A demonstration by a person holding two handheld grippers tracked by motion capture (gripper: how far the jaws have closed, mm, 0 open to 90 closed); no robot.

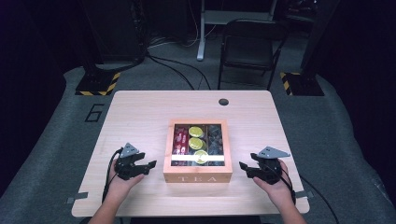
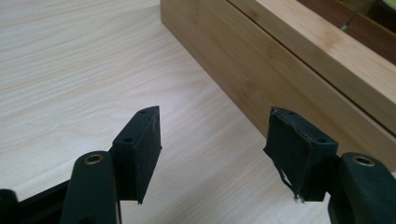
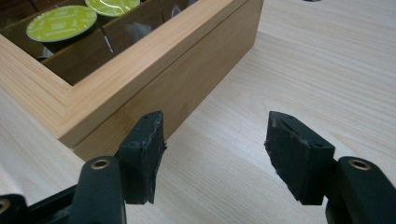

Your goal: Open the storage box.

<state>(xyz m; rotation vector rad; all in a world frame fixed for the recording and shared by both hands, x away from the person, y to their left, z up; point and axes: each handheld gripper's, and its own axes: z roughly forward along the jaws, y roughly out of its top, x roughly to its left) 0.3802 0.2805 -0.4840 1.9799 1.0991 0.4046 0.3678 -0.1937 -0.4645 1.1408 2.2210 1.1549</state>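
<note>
Matt pale wooden tea box [image 1: 197, 178]

A pale wooden table [image 1: 140, 112] stands on grey carpet [image 1: 46, 140]; a dark folding chair [image 1: 250, 46] waits behind, in dim light.

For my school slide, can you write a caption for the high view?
Two hand-held grippers, left gripper and right gripper, open, flank a wooden tea box on a table.
</note>
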